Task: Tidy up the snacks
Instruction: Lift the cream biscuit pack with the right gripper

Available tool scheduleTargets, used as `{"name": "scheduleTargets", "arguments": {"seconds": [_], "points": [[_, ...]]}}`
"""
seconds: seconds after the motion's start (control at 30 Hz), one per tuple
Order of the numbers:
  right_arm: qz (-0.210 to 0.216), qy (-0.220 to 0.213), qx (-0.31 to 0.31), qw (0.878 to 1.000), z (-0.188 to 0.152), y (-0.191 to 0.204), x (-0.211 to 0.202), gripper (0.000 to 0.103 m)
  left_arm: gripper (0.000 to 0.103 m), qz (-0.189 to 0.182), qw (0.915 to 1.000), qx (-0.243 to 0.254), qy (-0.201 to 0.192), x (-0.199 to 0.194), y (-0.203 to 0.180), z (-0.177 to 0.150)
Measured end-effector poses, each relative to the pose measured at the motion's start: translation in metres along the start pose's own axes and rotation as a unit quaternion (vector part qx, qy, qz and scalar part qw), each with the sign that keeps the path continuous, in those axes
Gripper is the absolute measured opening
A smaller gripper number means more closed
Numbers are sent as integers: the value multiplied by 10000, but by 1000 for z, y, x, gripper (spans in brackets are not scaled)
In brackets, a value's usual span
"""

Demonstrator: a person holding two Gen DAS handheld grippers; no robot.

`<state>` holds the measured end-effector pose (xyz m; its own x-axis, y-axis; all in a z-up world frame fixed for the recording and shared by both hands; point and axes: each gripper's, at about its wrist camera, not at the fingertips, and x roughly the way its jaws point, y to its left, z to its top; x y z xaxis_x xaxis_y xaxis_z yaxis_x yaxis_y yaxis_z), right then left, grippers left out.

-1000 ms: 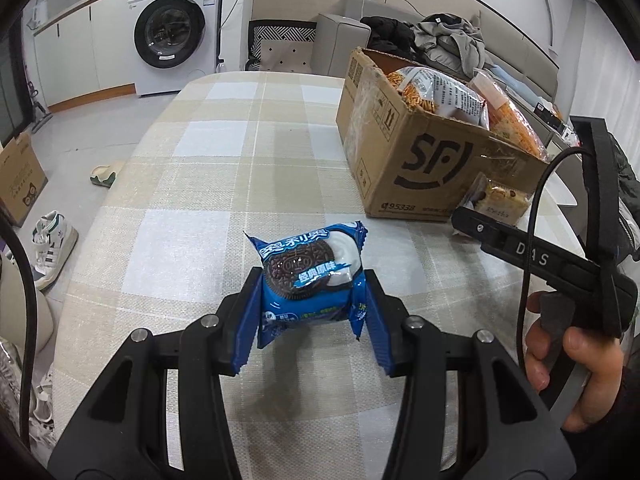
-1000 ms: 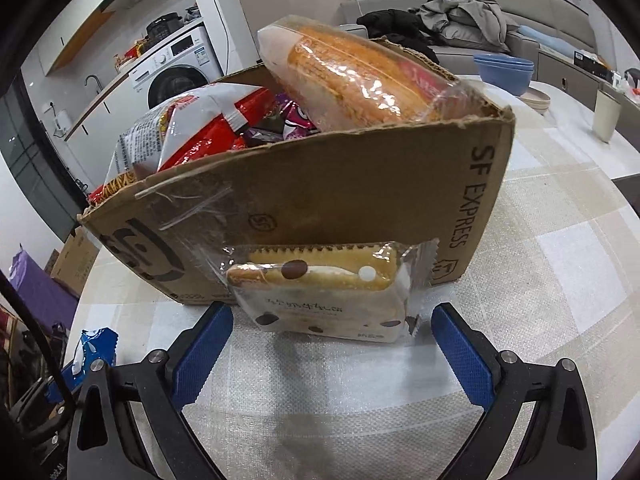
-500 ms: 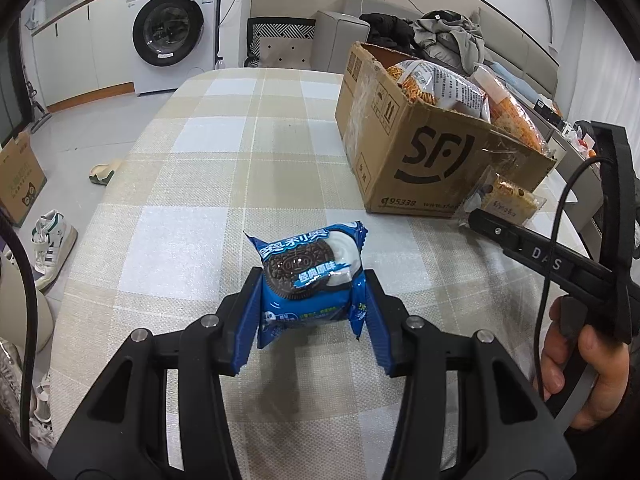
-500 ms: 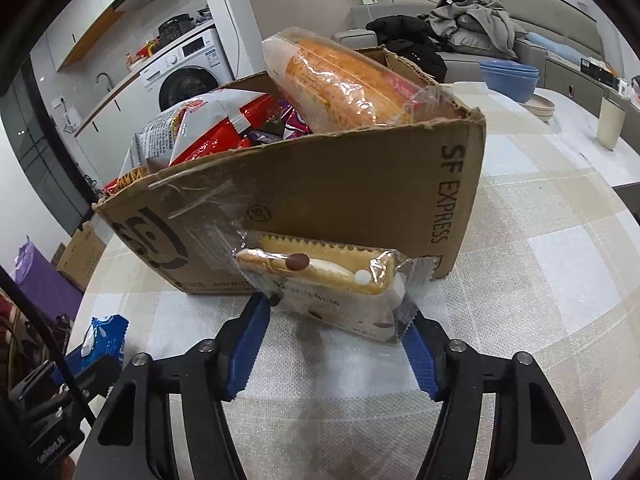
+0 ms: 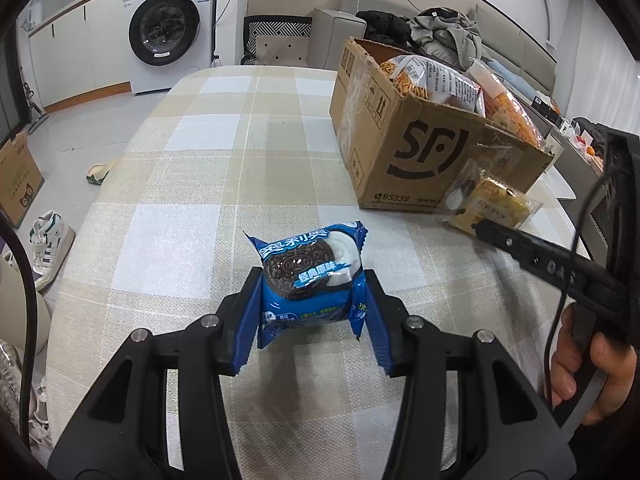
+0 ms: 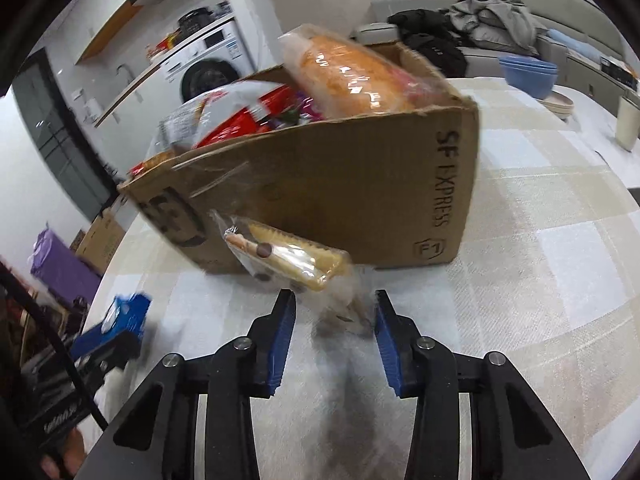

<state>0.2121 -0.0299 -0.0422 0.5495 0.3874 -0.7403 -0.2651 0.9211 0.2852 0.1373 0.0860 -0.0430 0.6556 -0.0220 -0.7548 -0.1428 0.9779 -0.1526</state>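
A blue Oreo pack [image 5: 310, 276] sits upright between the blue pads of my left gripper [image 5: 311, 294], which is shut on it just above the checked tablecloth [image 5: 180, 232]. In the right wrist view, a clear-wrapped biscuit pack [image 6: 288, 256] lies tilted against the brown SF box [image 6: 340, 184]. My right gripper [image 6: 334, 304] is closing, with the pack's crumpled wrapper end between its jaws and a gap showing at the left pad. The left wrist view shows the same biscuit pack [image 5: 496, 204] at the right gripper's tip, in front of the box [image 5: 420, 152]. Several snack bags fill the box.
A person's hand [image 5: 592, 368] holds the right gripper's handle at the right edge. Blue bowls [image 6: 528, 74] and a cup [image 6: 628, 128] stand on the table behind the box. A washing machine [image 5: 168, 36] and shoes [image 5: 48, 240] lie beyond the table's left edge.
My right gripper's jaws have come in from wide apart to either side of the biscuit pack's end. The pack has turned from broadside to end-on and tilted. The left gripper has kept still.
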Motion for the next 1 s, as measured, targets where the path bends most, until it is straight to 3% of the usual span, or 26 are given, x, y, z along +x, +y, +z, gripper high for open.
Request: {"name": "scheduleTargets", "arguments": {"seconds": [0.33, 0.4, 0.57, 0.73, 1.0], "points": [[-119, -114, -810, 9966, -4, 24, -4, 40, 45, -38, 10000, 75, 5, 0, -4, 0], [-111, -184, -947, 9953, -3, 27, -6, 29, 45, -50, 10000, 80, 14, 1, -4, 0], [315, -291, -1129, 9927, -4, 38, -14, 15, 45, -66, 9999, 92, 11, 0, -4, 0], [646, -475, -1101, 9907, -7, 42, -25, 15, 45, -104, 9999, 91, -50, -5, -6, 1], [827, -835, -1175, 9861, -9, 42, -64, 15, 45, -207, 9993, 81, -285, -27, -10, 6]]}}
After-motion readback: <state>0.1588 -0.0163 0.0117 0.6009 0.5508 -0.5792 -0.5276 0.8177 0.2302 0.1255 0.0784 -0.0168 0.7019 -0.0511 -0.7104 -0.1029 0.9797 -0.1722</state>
